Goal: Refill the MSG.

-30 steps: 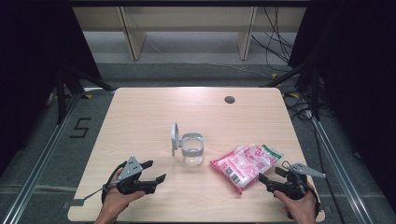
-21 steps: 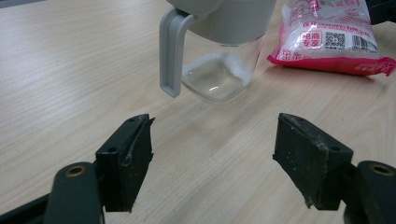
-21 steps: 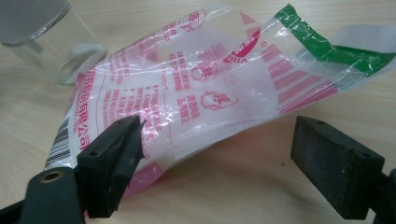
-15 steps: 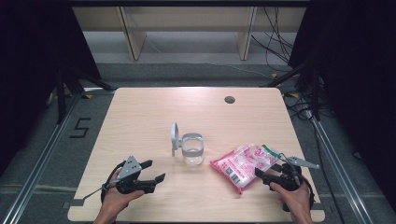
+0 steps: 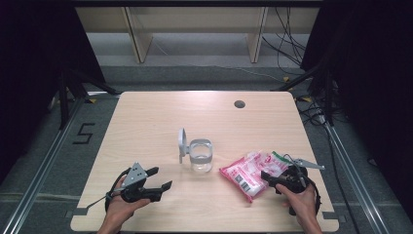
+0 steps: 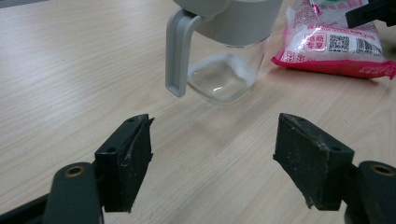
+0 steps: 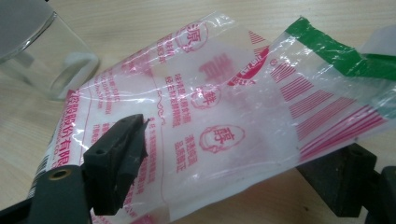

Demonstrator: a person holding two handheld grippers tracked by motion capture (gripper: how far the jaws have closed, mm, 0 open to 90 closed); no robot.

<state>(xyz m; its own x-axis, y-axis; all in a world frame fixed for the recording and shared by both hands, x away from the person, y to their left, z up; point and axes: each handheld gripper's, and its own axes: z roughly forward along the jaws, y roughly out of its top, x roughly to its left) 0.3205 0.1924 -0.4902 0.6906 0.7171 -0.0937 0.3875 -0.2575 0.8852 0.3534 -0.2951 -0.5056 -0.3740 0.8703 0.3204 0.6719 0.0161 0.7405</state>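
Pink-printed bag [image 7: 219,135] hiding one finger.

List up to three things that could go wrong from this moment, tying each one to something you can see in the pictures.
1. The right gripper stands open around the thin pink and white bag; the slick film may slip or tear when pinched.
2. The bag lies close to the glass jar; dragging it could knock the jar.
3. The jar's lid stands open, and the left gripper, open, points at it; a careless approach might tip it.
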